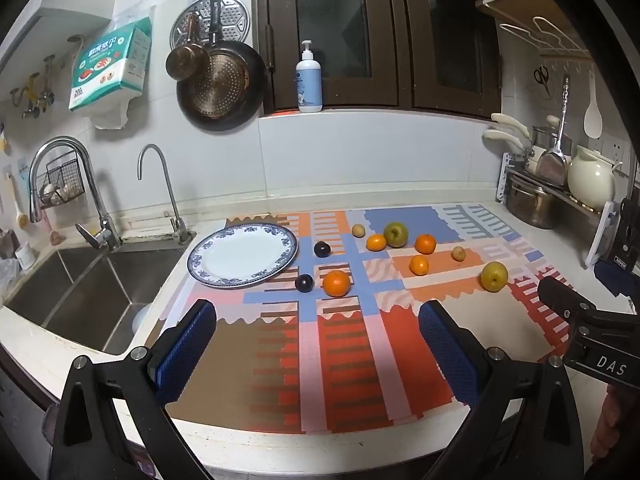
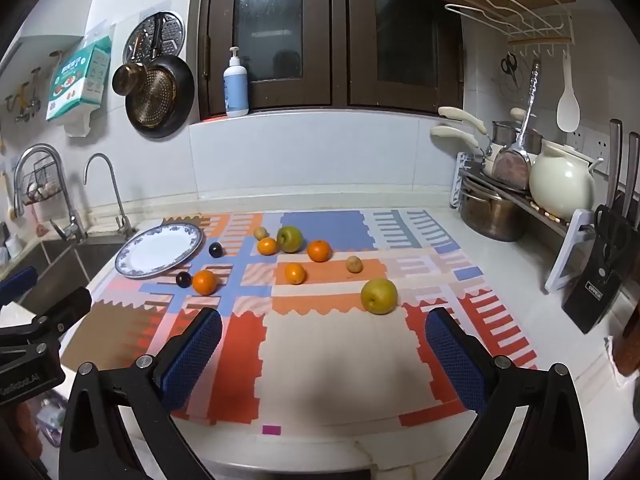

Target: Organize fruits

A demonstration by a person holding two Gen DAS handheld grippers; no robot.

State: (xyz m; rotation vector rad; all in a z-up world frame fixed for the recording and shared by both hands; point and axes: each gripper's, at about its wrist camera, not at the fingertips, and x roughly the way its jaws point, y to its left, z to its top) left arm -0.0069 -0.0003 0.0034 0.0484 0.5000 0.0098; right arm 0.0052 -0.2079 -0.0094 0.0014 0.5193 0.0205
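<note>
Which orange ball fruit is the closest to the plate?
The biggest orange, at the front of the mat. It sits right beside a dark plum, just off the plate's rim. The other three oranges lie farther right, near the green apple.

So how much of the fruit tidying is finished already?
Nothing yet. The plate is bare, and every fruit, such as the nearest orange and the yellow apple, lies on the mat. Both the left gripper and right gripper are open, holding nothing.
</note>
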